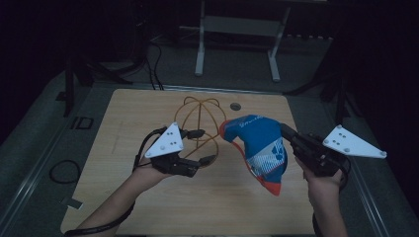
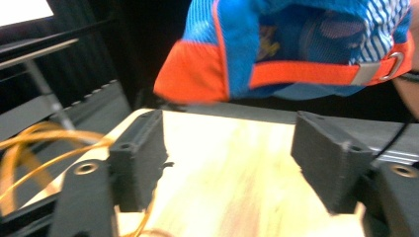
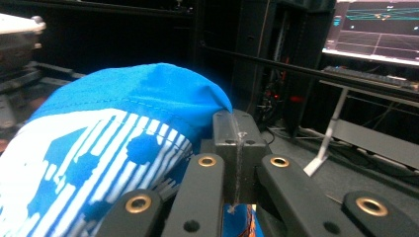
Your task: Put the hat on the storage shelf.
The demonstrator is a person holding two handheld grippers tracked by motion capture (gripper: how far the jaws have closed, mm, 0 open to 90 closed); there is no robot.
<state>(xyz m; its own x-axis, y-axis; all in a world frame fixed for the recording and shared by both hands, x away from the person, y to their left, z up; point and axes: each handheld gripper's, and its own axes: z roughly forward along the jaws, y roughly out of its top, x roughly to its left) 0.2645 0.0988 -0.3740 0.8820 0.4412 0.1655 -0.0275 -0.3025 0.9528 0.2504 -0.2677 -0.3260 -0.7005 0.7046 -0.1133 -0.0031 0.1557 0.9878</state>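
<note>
My left hand-held gripper (image 1: 205,145) points right, its jaws apart with nothing between them. My right hand-held gripper (image 1: 285,131) points left, jaws pressed together, forearm reaching in from below.

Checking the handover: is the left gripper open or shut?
Open: the left gripper jaws stand apart with only table between them.

Your right gripper (image 1: 285,132) holds the blue cap (image 1: 259,150) pinched at its edge, lifted above the table (image 1: 148,202), while your left gripper (image 1: 203,146), jaws apart with nothing between them, sits just beside the wire stand (image 1: 197,118), near the cap's brim.
</note>
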